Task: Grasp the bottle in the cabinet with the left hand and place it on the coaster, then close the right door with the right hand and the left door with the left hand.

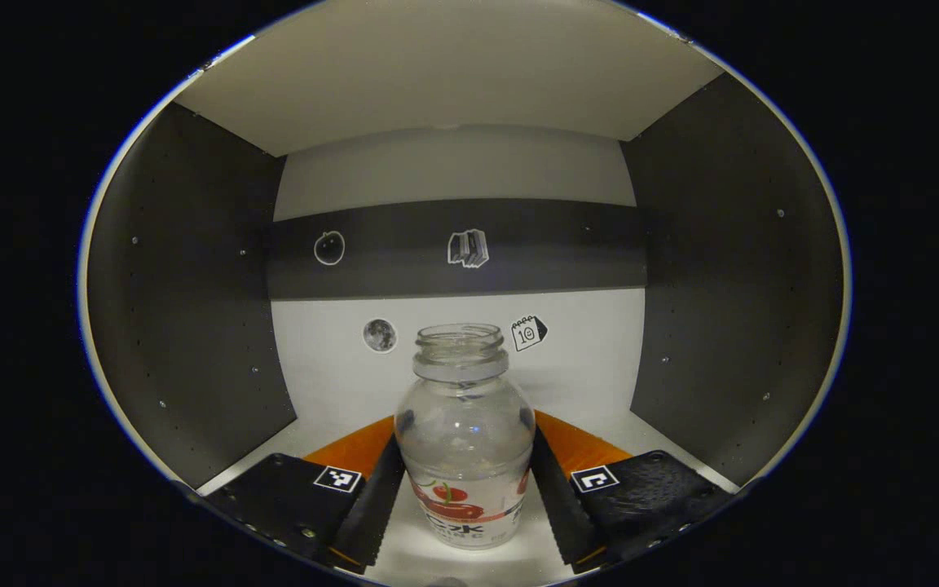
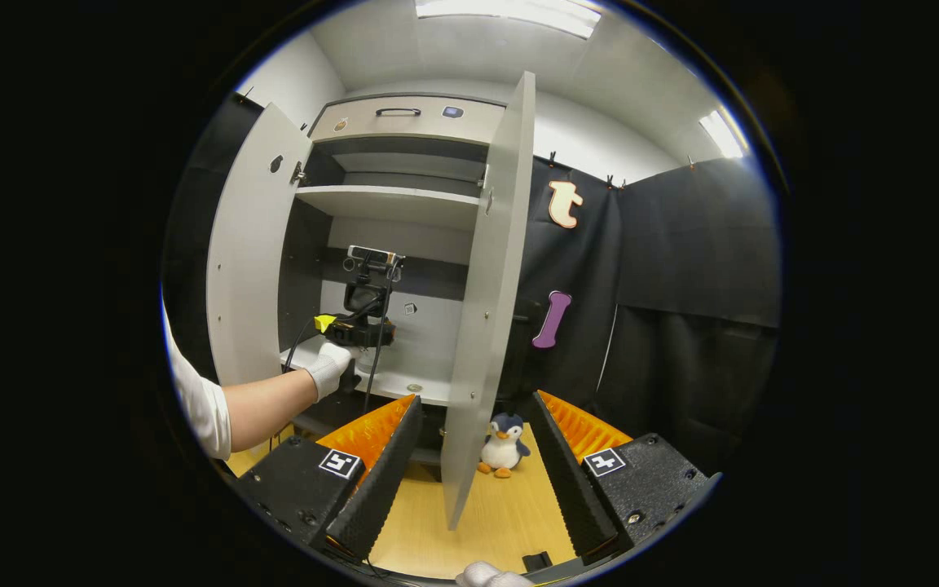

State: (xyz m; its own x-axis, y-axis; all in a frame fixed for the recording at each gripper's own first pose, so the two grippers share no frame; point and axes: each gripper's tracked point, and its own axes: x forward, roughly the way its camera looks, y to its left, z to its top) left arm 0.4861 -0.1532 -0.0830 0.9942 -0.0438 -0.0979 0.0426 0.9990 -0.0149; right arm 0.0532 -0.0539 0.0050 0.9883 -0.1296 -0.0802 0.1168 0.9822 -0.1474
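Note:
A clear, capless bottle [image 1: 465, 456] with a red fruit label stands upright on the cabinet's white shelf [image 1: 600, 383]. My left gripper [image 1: 465, 414] is open around it, one finger close on each side of its body. In the right gripper view, a gloved hand [image 2: 329, 367] holds that left gripper [image 2: 359, 330] inside the open cabinet. The left door [image 2: 253, 261] is swung wide. The right door [image 2: 486, 326] stands edge-on straight ahead of my right gripper [image 2: 476, 398], which is open and holds nothing. A small round disc [image 2: 414, 388] lies on the shelf's front part.
Dark side walls [image 1: 192, 310] close in the compartment, with a shelf [image 2: 388, 202] above. The back wall [image 1: 584, 326] carries small stickers. A penguin plush [image 2: 504, 444] stands on the wooden table [image 2: 437, 530] by the right door's foot. A small black object [image 2: 536, 561] lies near the table's front.

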